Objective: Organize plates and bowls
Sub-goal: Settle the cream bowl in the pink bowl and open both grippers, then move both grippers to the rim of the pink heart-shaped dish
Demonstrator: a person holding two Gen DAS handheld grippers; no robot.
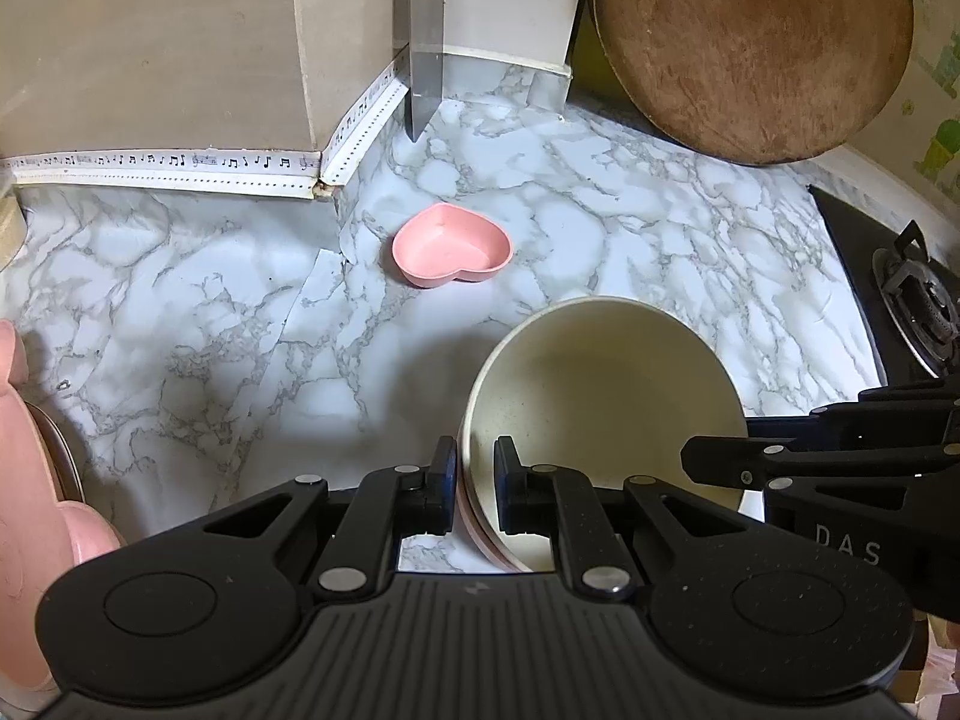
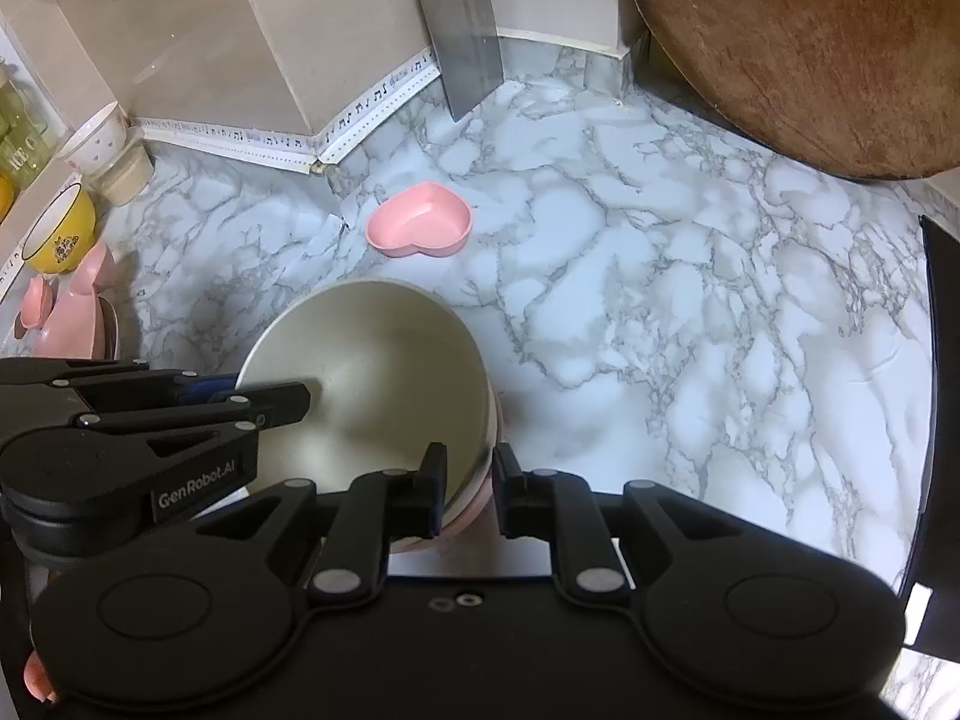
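Observation:
A cream bowl sits nested in a pink bowl above the marble counter; it shows too in the right wrist view. My left gripper is shut on the left rim of the stacked bowls. My right gripper is shut on their right rim, with the pink bowl's edge between the fingers. Each gripper shows in the other's view, the right one and the left one. A pink heart-shaped dish lies farther back on the counter.
A round wooden board leans on the back wall. A cleaver blade hangs at the corner. A gas stove is at the right. Pink dishes, a yellow cup and a white cup stand at the left.

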